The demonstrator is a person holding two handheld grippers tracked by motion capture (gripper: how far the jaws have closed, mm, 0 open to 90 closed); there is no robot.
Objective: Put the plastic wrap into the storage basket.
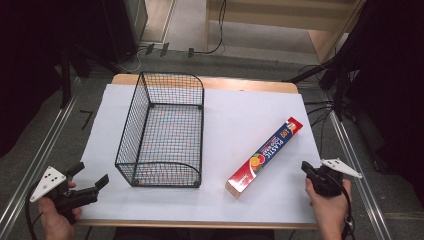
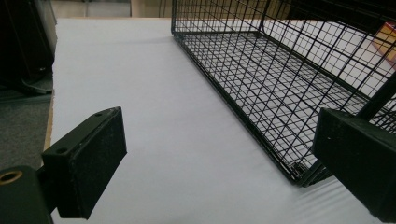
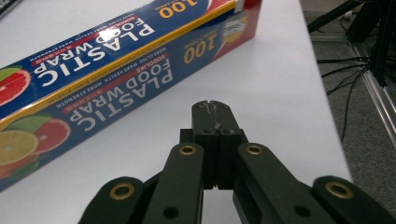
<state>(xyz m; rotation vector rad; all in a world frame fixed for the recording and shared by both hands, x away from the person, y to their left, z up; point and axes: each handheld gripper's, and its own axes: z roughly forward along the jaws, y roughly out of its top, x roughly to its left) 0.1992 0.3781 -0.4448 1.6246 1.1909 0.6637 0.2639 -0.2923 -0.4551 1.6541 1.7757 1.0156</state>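
Down at the near right corner of the desk [image 1: 210, 210], the right tongs [image 1: 306, 168] are clenched with nothing between them; in the right gripper view the two black jaws meet flat against each other, their tips just short of the box of plastic food wrap [image 3: 107, 60] and apart from it. That long blue and red box lies slantwise on the white sheet [image 1: 240, 120], its near end toward the person and its far end toward the desk's right edge, beside the right hand [image 1: 327, 205]. At the near left corner the left tongs [image 1: 90, 175] are released, jaws wide apart and empty, pointing at the wire basket [image 1: 165, 130]. The basket stands upright on the sheet, well apart from the box; the left gripper view shows its near corner close to one jaw.
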